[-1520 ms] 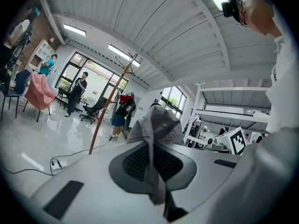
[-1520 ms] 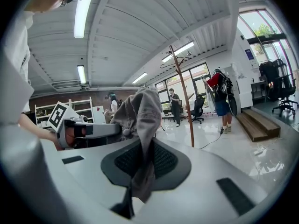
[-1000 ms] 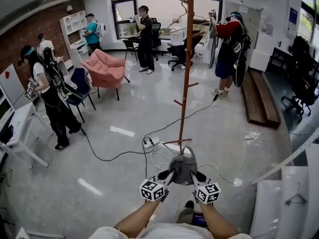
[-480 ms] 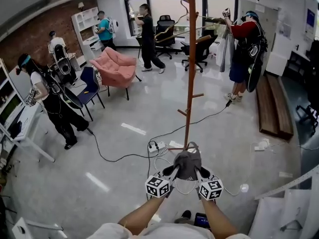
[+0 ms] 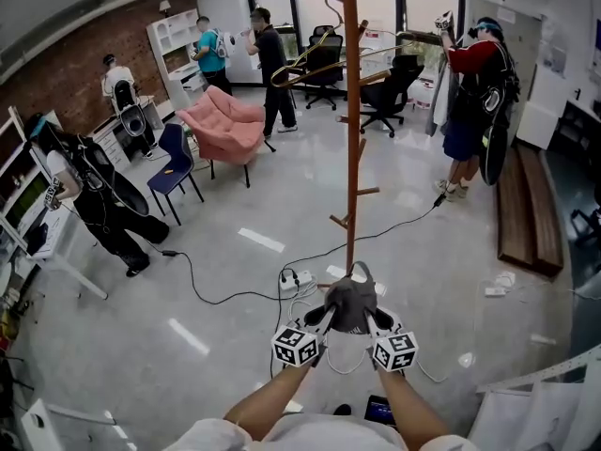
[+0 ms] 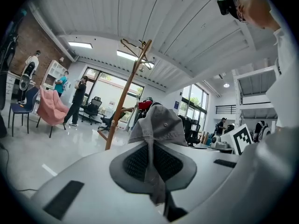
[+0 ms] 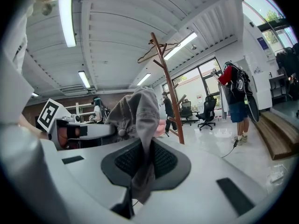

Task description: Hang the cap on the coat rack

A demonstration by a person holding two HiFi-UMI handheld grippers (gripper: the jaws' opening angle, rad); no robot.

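Observation:
A grey cap [image 5: 349,303] hangs in the air between my two grippers, just in front of the foot of the wooden coat rack [image 5: 352,111]. My left gripper [image 5: 324,319] is shut on the cap's left edge, and the cloth [image 6: 156,125] is pinched between its pads. On the other side my right gripper [image 5: 374,319] is shut on the right edge, with the cap's fabric [image 7: 140,113] bunched above its jaws. The rack's pole [image 6: 125,94] rises close ahead in the left gripper view and stands as a brown pole [image 7: 169,90] in the right gripper view. Its upper pegs carry a wire hanger [image 7: 159,50].
A white power strip [image 5: 293,277] and loose cables [image 5: 216,294] lie on the floor by the rack's base. A pink armchair [image 5: 225,130] and a blue chair [image 5: 174,163] stand to the left. Several people stand around the room. A wooden bench [image 5: 531,205] runs along the right.
I have stepped closer to the rack, so its pole now looms larger ahead. Both grippers carried the cap along, keeping the same hold.

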